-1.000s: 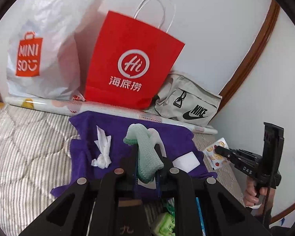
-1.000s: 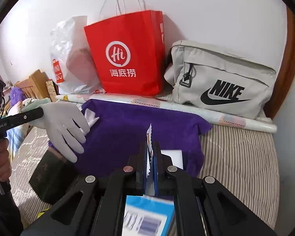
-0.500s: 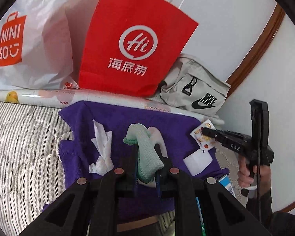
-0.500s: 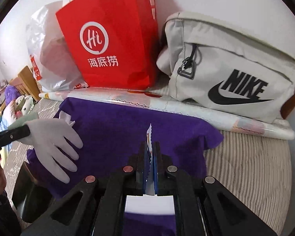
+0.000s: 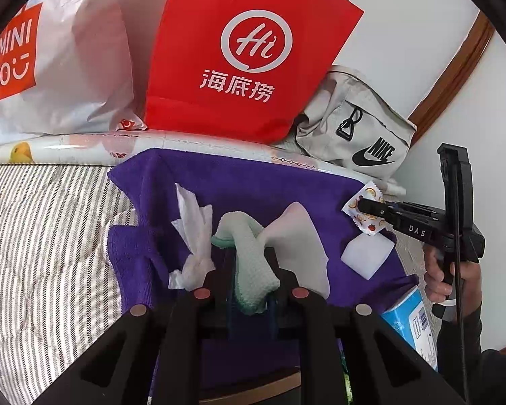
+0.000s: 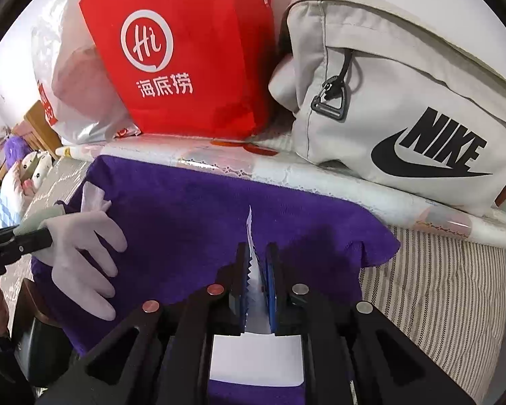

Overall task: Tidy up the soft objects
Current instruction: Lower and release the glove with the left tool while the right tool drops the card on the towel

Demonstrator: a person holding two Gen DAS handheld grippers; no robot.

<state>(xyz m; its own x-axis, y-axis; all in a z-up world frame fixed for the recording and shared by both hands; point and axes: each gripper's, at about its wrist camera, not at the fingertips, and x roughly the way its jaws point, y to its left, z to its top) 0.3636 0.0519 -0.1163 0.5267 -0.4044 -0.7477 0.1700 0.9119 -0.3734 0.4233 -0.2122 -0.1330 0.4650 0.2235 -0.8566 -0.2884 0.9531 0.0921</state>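
Left to right on the purple towel (image 5: 239,182): twisted white tissue (image 5: 194,236); left gripper (image 5: 251,290), clamped on the cuff of a white glove (image 5: 300,239) draped over the towel; white sponge block (image 5: 367,256); right gripper (image 6: 255,270), jaws easing apart around an upright fruit-printed sachet (image 5: 362,209) above the towel's right edge

You have a deep purple towel (image 5: 239,182) spread on a brown-and-cream striped bed cover (image 5: 44,236). On it lie a white glove (image 6: 84,253) with a pale green cuff, a white tissue (image 5: 194,236) and a white sachet (image 5: 362,212) printed with orange fruit. Behind stand a red paper bag (image 5: 239,50) with white lettering and a beige pouch (image 6: 404,101) with a black logo.
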